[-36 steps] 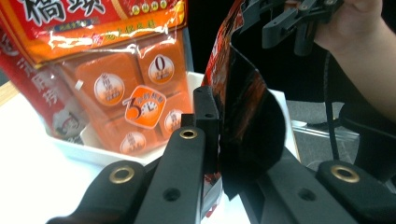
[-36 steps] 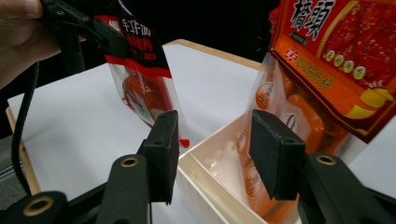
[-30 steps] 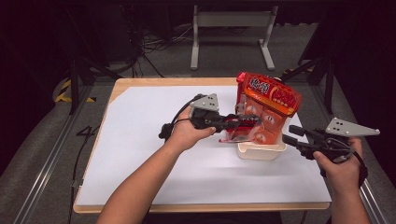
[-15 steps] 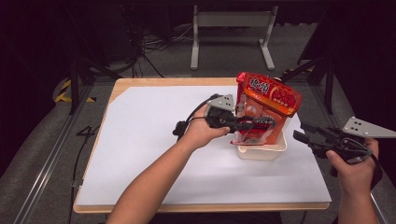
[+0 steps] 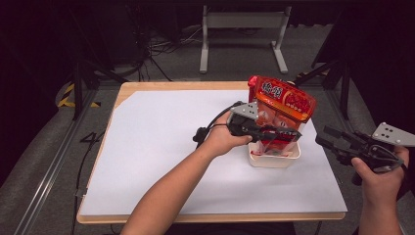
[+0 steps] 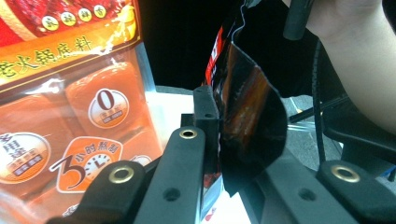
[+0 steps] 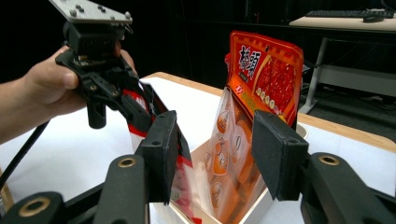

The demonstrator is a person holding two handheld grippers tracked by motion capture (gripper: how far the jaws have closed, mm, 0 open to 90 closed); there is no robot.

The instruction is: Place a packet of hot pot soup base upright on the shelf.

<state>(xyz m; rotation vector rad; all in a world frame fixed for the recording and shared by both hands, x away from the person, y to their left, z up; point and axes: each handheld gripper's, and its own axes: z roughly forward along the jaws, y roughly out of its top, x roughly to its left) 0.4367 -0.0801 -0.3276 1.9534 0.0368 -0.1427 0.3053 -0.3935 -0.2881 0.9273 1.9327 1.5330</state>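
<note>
A tall orange-red pouch (image 5: pixel 283 102) stands upright in a small white box (image 5: pixel 274 161) on the table's right side. My left gripper (image 5: pixel 293 133) reaches across the box in front of the pouch, shut on a smaller dark red packet (image 6: pixel 250 126) that hangs into the box. In the left gripper view the pouch (image 6: pixel 70 93) rises close on the left. My right gripper (image 5: pixel 324 140) hovers off the box's right side, open, with nothing between its fingers (image 7: pixel 161 149). Its view looks at the pouch (image 7: pixel 262 70), the box (image 7: pixel 259 207) and the held packet (image 7: pixel 156 116).
A white sheet (image 5: pixel 161 147) covers the wooden table (image 5: pixel 195 85). A cable (image 5: pixel 208 129) trails from my left gripper over the sheet. Beyond the table stand a metal frame (image 5: pixel 242 39), cables on the floor and dark surroundings.
My left gripper has moved right with the dark packet, farther across the box. My right gripper has drawn back to the right, away from the box.
</note>
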